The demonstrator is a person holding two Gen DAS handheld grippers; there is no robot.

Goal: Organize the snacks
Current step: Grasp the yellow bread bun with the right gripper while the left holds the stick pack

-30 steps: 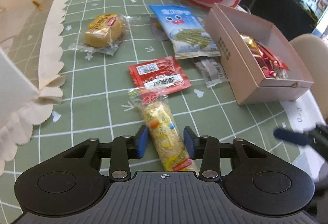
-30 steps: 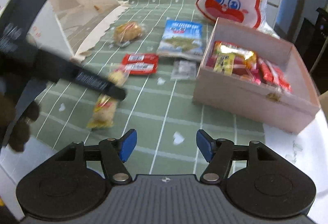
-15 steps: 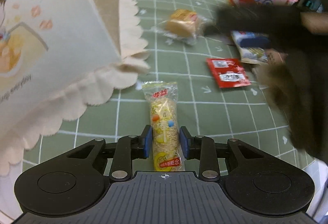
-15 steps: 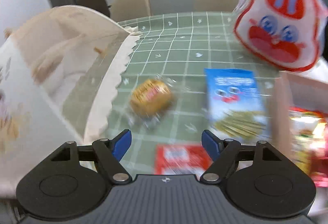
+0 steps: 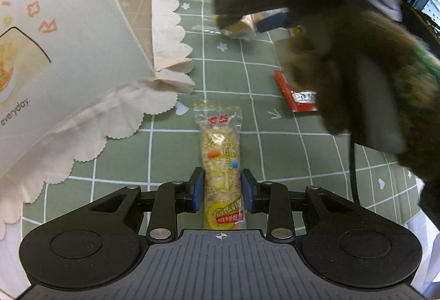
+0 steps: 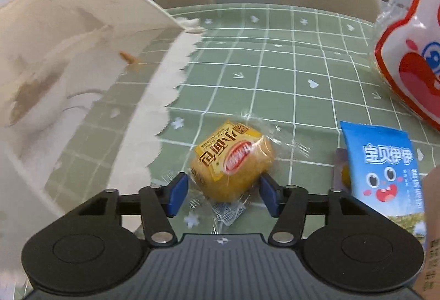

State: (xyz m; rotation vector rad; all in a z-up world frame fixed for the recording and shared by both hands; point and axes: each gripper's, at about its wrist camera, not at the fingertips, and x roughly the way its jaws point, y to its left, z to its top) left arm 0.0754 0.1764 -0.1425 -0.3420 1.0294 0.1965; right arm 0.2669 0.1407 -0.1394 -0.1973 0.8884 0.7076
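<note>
Green tablecloth (image 5: 170,157) lies clear ahead; left tongs (image 5: 222,190) clamp rice bar (image 5: 220,160), right tongs (image 6: 222,191) closing around bun (image 6: 233,162).

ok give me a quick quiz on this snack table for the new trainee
1. True or false: the rice bar lies between the pads of the left gripper.
2. Which snack sits between the jaws of the right gripper? A red sachet, B small bread, C blue packet.
3. What colour is the tablecloth?
Key: 1 true. 2 B, with the jaws closing around it. 3 green.
</note>
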